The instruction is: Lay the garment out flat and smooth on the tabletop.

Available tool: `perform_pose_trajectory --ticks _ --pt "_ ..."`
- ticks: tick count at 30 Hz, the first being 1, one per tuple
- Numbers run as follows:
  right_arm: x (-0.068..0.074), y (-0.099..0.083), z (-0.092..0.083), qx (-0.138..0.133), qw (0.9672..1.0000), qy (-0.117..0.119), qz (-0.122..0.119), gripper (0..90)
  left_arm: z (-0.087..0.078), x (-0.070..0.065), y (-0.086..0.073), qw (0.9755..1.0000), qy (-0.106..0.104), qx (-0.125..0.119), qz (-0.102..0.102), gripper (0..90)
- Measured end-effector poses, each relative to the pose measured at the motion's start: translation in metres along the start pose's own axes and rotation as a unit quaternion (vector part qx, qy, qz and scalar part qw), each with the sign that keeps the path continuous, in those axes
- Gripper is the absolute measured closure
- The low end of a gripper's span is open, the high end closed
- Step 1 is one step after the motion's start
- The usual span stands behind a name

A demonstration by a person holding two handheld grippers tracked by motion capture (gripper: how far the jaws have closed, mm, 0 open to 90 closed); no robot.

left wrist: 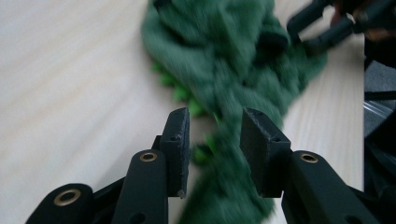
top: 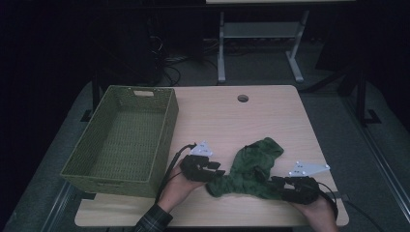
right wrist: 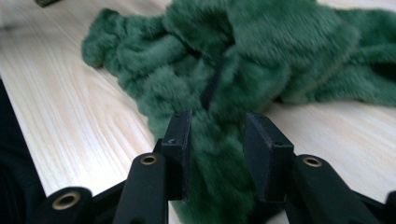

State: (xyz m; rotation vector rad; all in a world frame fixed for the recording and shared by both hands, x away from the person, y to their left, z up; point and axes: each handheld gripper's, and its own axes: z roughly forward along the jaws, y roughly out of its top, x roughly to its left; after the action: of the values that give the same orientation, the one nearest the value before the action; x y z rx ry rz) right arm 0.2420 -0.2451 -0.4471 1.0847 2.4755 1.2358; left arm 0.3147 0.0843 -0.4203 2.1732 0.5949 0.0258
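Observation:
A crumpled dark green fleecy cloth lies on the light wooden table, near its front edge. My left gripper is at the cloth's left end, jaws apart. In the left gripper view the cloth lies under and between the jaws of the left gripper, and the pads do not press on it. My right gripper sits at the cloth's lower right end. In the right gripper view, fleece runs through the gap of the right gripper, whose jaws stand apart.
A green woven basket stands empty on the table's left side, close to my left hand. A round cable hole is at the table's far edge. Behind the table stand white desk legs and cables on the floor.

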Motion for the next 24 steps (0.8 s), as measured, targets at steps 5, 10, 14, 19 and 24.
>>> perform_pose_trajectory --ticks 5,10,14,19,24 --pt "0.005 0.007 0.004 -0.005 1.0000 -0.005 -0.006 63.4 0.012 0.010 0.018 0.9999 -0.001 -0.004 0.010 62.0" --pt "0.003 0.009 0.014 0.006 0.9999 -0.014 -0.006 63.7 0.024 0.019 0.034 0.9999 -0.006 -0.011 0.010 61.6" --pt "0.001 0.009 0.026 0.033 0.9988 -0.033 -0.014 69.3 0.034 0.025 0.046 0.9998 -0.007 -0.011 0.017 59.5" --pt "-0.004 0.007 0.028 0.036 0.9984 -0.042 -0.013 80.7 0.051 0.029 0.063 0.9996 -0.013 -0.017 0.016 55.2" --pt "-0.004 0.007 0.028 0.036 0.9983 -0.043 -0.017 80.9 0.064 0.031 0.077 0.9993 -0.022 -0.009 0.027 51.2"
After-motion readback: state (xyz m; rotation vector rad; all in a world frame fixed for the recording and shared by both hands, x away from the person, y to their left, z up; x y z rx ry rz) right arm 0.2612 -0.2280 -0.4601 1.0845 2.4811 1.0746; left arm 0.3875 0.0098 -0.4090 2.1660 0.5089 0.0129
